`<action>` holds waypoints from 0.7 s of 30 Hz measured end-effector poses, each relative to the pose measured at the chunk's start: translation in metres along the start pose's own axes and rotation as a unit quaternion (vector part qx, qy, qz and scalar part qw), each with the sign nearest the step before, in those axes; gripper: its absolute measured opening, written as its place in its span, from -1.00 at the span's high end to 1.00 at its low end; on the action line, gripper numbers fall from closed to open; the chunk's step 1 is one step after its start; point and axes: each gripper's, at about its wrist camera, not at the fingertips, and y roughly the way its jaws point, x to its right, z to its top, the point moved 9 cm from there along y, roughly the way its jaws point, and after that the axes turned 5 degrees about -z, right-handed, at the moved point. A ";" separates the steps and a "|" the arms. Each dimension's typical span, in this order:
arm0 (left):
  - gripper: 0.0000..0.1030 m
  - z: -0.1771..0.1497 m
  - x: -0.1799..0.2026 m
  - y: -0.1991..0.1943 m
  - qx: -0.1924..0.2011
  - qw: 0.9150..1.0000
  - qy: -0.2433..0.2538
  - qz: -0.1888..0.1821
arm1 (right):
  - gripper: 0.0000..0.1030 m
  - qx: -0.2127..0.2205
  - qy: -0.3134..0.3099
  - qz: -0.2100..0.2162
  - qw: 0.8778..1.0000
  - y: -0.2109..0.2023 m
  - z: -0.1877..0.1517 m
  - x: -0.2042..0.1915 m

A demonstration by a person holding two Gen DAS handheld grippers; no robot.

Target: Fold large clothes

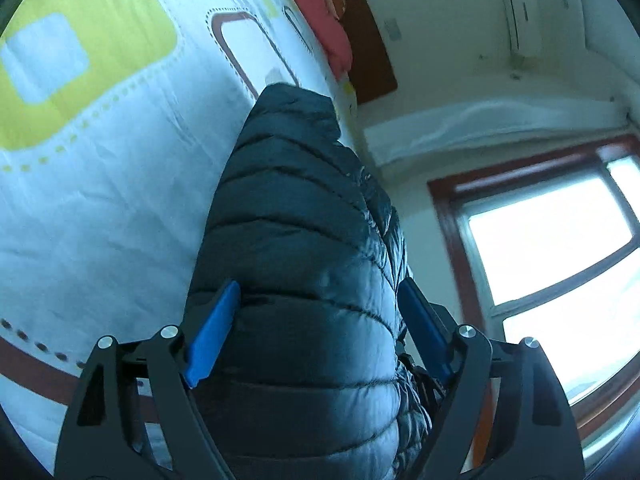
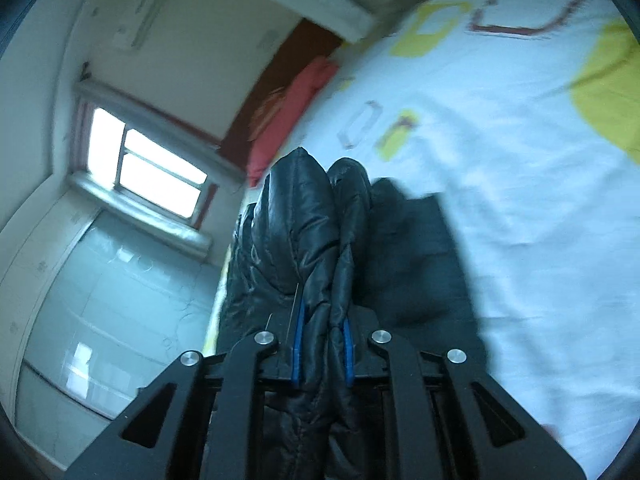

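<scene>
Bedsheet (image 1: 100, 208), white with yellow and brown shapes, fills your left; the black puffer jacket (image 1: 304, 272) lies beside it. Your left gripper (image 1: 320, 328) has its blue pads (image 1: 212, 340) spread wide around a thick quilted fold, touching it on both sides. Your right gripper (image 2: 322, 344) is pinched narrow on a bunched jacket (image 2: 316, 240) edge, window (image 2: 148, 168) off left.
</scene>
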 end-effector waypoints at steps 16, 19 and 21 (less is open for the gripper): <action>-0.61 -0.033 -0.005 -0.015 -0.026 0.997 0.050 0.048 | -0.32 -0.026 0.031 0.023 0.999 -0.048 -0.020 0.010; -0.70 -0.046 -0.002 -0.023 -0.030 0.997 0.058 0.045 | -0.41 -0.048 0.008 0.013 0.999 -0.059 -0.049 0.002; -0.70 -0.052 -0.001 -0.024 -0.028 0.995 0.076 0.058 | -0.41 -0.056 -0.009 -0.013 0.998 -0.061 -0.065 0.005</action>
